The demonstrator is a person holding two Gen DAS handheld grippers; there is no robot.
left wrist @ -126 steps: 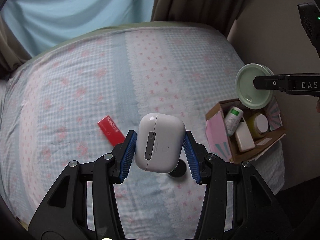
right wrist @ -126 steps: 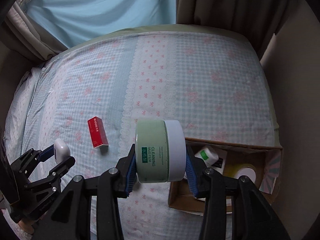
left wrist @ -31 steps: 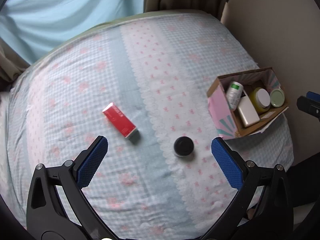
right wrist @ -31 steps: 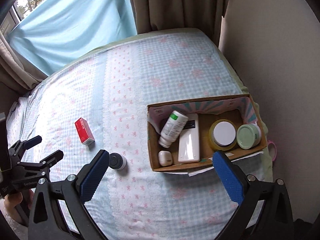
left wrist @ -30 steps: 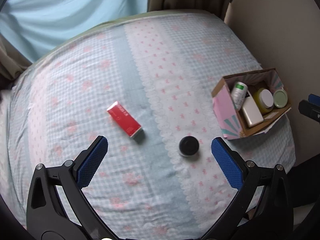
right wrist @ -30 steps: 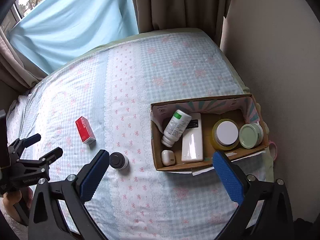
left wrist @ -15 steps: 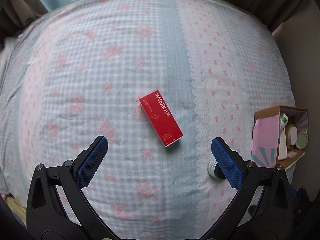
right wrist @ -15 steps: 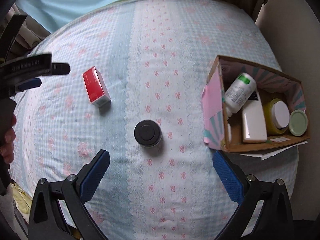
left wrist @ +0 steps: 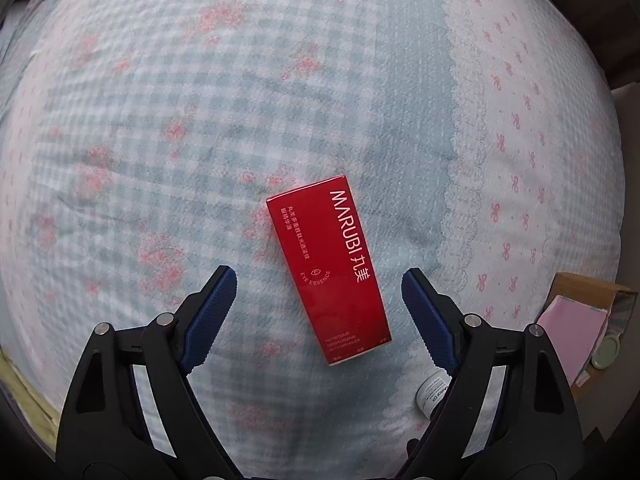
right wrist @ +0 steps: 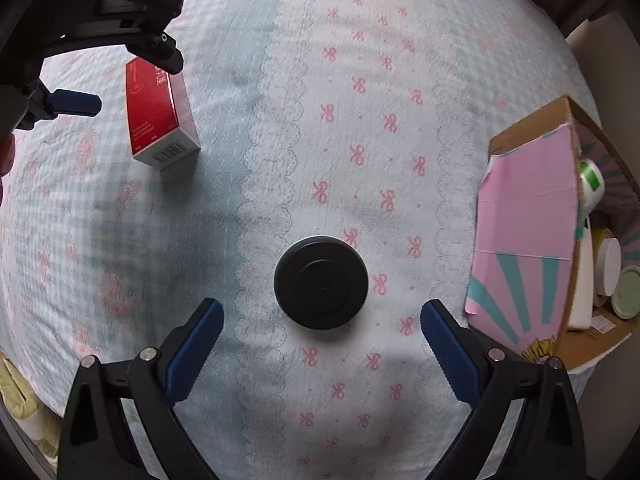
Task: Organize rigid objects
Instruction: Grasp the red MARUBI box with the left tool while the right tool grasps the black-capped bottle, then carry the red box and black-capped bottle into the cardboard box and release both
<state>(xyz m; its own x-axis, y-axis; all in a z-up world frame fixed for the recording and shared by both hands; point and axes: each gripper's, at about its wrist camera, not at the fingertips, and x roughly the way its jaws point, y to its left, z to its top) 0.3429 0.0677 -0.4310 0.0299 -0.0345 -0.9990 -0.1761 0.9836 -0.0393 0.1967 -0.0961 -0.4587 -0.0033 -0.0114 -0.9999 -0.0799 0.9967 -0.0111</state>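
Both grippers have dropped closer to the bed since half a second ago, so the red box and the black-lidded jar now fill far more of each wrist view.

The left gripper (left wrist: 318, 296) points down at the bed (left wrist: 280, 80), its blue-padded fingers (left wrist: 210, 314) spread wide and holding nothing; the red box (left wrist: 329, 268) lies between them, touching neither pad. From the right wrist view the same left gripper (right wrist: 132, 76) hangs over the far end of the red box (right wrist: 158, 114), its upper finger crossing the box's top edge.

The right gripper (right wrist: 320, 344) also looks down with its fingers (right wrist: 194, 346) released and wide apart — the black-lidded jar (right wrist: 321, 286) stands just ahead of the gap, clear of both pads.

The red box is a long carton lying flat on its broad face, slightly slanted, with white "MARUBI" lettering along one side, "EYE ESSENCE" in small print, and a white end panel carrying a barcode. The jar shows a round, matte black lid with a shallow ring; in the left wrist view only a bit of its white labelled side (left wrist: 432, 394) shows beside the right finger.

To the right, the cardboard box (right wrist: 524, 240) — pink and teal on its flap — sits at the bed's edge, well apart from both items, holding a green-capped white bottle (right wrist: 590, 184), a white-lidded yellow jar (right wrist: 608, 266) and a pale green lid (right wrist: 628, 292).
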